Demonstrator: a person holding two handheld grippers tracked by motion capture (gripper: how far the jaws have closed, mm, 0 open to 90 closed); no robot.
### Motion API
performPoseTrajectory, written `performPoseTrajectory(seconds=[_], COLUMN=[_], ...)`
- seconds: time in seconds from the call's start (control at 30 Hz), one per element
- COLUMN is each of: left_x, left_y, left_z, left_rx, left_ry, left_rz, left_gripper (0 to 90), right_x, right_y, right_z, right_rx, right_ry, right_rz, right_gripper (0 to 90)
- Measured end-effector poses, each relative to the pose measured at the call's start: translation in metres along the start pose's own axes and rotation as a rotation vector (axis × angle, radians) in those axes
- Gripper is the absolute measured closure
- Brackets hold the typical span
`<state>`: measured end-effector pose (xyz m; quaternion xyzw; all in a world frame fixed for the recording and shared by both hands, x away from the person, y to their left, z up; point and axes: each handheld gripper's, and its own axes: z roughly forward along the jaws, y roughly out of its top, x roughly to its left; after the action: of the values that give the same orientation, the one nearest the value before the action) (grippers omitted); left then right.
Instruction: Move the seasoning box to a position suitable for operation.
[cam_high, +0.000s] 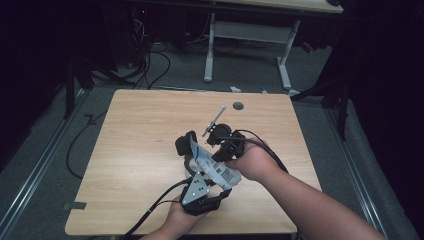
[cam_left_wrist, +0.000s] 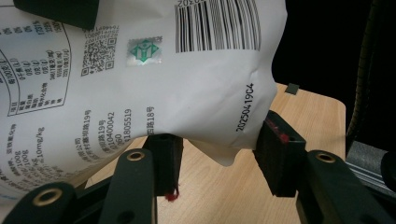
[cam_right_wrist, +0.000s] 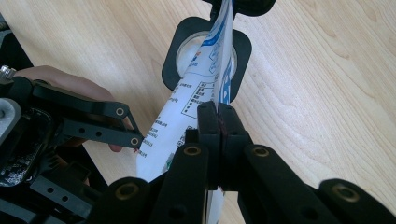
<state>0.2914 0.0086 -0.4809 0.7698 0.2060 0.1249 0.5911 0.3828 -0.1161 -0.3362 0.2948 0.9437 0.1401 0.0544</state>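
While the right gripper (cam_right_wrist: 218, 122) is pinching the white printed pouch (cam_right_wrist: 187, 109) with fingers pressed together, the left gripper (cam_left_wrist: 219, 158) is waiting with spread fingers around its lower corner; perhaps tilting it towards the black-rimmed cup (cam_right_wrist: 187, 39) on the surface (cam_high: 140, 130).

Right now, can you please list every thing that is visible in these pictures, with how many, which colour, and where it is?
bag: one, white with blue print and a barcode, held above the table between both grippers
black holder: one, black with a pale round middle, on the table under the bag's far end
table: one, light wood, centre
desk frame: one, white, on the floor behind
left gripper: one, black, jaws around the bag's corner
right gripper: one, black, shut on the bag's edge
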Motion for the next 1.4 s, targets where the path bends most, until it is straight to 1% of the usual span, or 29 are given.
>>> performPoseTrajectory(seconds=[0.77,1.0,1.4], left_x=[0.0009,0.0015,0.0020], left_y=[-0.0001,0.0003,0.0011], left_z=[-0.0007,-0.0010,-0.0018], left_rx=[0.003,0.000,-0.004], left_ry=[0.003,0.006,0.005], left_rz=[-0.004,-0.005,-0.010], left_gripper=[55.0,55.0,55.1], right_x=[0.0010,0.0007,0.0013], right_y=[0.0018,0.0033,0.0046], right_z=[0.0019,0.0015,0.0008], right_rx=[0.002,0.002,0.002], right_ry=[0.001,-0.002,-0.004], right_rz=[0.005,-0.008,-0.007], right_gripper=[90.0,90.0,90.0])
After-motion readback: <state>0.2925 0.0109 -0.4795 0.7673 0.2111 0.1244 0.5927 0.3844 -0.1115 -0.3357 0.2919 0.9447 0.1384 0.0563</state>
